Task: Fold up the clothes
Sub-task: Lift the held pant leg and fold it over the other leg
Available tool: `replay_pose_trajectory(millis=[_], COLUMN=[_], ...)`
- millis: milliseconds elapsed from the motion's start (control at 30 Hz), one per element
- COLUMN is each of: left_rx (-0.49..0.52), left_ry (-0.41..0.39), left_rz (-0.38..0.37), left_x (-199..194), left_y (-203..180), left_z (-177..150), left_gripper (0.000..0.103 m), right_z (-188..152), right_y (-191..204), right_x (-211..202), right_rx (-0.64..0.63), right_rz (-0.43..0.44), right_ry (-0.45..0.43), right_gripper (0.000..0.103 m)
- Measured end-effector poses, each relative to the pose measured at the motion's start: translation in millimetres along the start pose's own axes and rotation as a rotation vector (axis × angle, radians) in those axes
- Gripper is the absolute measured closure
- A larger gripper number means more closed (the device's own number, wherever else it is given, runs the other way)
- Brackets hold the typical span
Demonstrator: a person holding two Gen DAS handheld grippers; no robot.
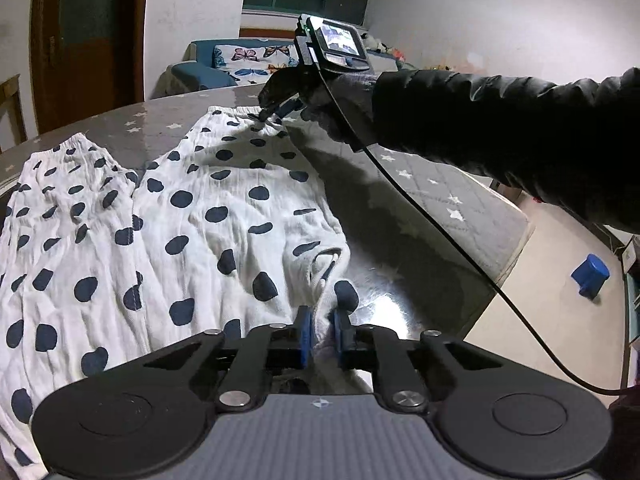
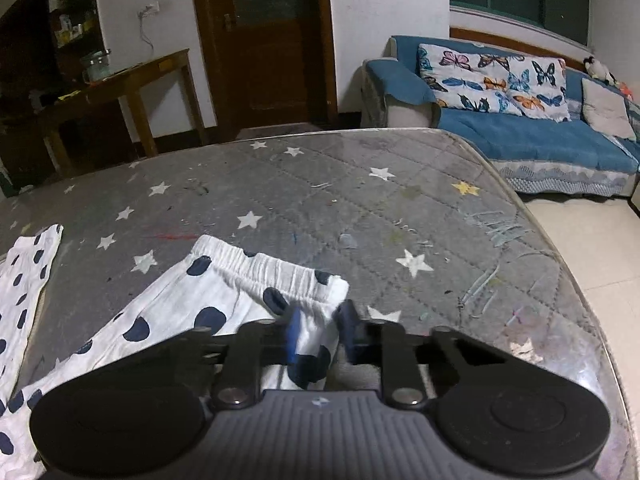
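From my left camera, the white cotton garment with dark navy polka dots (image 1: pixel 168 224) fills the left and centre of the frame, spread wrinkled over the grey quilted table cover with white stars (image 1: pixel 440 184). At the bottom centre my left gripper with blue pads (image 1: pixel 323 336) pinches a bunched white fold. In the upper middle, my right gripper (image 1: pixel 276 112), held by a black-sleeved arm (image 1: pixel 500 128), nips the garment's far elastic hem. A blue plastic block (image 1: pixel 591 274) sits on the floor at right.

Blue sofa (image 2: pixel 520 136), butterfly cushion (image 2: pixel 496 80), wooden door (image 2: pixel 264 40)
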State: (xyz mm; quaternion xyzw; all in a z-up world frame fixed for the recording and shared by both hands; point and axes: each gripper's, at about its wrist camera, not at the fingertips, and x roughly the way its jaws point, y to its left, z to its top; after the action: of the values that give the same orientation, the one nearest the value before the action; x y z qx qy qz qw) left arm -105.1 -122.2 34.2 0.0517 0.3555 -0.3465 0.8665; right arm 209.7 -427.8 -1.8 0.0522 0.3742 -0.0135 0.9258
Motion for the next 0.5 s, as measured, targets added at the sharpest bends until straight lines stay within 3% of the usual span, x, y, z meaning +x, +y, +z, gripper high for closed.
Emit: replay_pose_trajectory(millis=[300, 500], left_rx=[-0.065, -0.165], left_ry=[-0.083, -0.157], left_rz=[-0.02, -0.003], left_x=[-29.8, -63.1], left_y=[13.3, 34.9], left_z=[1.0, -4.8], left_gripper=[0.093, 0.094], right_z=[18.6, 50.0], right_y=[14.6, 53.9], right_x=[-16.1, -34.0], right_rx=[-0.007, -0.052], right_rz=[-0.015, -0.003], right_ry=[-0.025, -0.066], right_gripper=[0.095, 0.096])
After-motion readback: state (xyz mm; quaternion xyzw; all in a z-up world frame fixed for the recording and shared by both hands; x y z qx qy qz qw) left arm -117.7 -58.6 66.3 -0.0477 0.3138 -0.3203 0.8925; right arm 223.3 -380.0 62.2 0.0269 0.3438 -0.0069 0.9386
